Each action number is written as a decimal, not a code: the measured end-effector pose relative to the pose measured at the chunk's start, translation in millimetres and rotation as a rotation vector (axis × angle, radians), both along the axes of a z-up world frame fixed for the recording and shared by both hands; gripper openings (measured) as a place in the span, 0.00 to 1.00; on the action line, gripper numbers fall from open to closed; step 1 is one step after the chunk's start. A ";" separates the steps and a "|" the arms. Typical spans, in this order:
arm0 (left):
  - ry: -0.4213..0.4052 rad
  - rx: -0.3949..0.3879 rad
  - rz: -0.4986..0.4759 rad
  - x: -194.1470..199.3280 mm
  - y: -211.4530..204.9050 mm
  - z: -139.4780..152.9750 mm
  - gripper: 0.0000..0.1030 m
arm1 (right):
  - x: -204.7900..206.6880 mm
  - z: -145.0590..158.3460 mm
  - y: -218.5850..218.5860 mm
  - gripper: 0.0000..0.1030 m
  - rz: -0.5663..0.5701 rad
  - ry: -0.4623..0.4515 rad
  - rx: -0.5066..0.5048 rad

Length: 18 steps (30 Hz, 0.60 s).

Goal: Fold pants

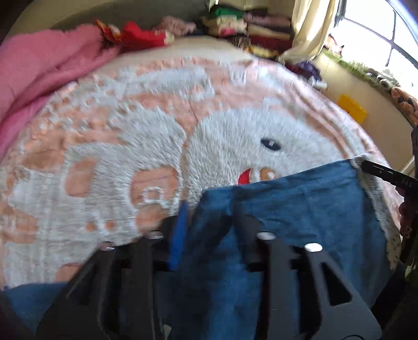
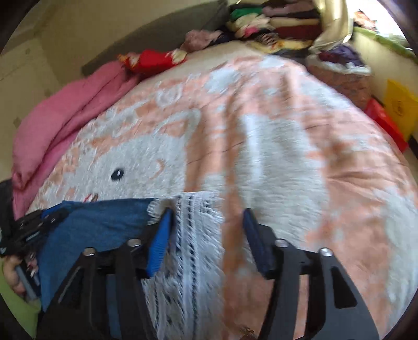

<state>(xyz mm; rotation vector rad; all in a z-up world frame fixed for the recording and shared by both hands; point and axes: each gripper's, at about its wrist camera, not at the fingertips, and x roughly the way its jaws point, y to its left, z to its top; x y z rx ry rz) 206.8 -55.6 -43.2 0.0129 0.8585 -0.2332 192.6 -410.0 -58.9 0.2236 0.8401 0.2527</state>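
Observation:
Blue pants with a white lace hem lie on a peach and white plush bedspread. My left gripper stands over the pants' near left part, jaws apart. Blue cloth bunches between them and covers part of the right finger, and the blue pad stands clear of it. My right gripper is open over the lace hem, which lies loose between its fingers. The right gripper's tip shows at the pants' far right corner. The left gripper and a hand show at the pants' left side.
A pink blanket lies along the left side of the bed. A red cloth and stacks of folded clothes sit at the far end. A yellow box stands by the wall on the right, under a window.

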 end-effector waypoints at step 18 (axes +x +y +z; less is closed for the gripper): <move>0.064 0.087 0.111 -81.5 71.6 -21.6 0.77 | -48.7 -14.7 97.3 0.70 0.137 0.036 -0.318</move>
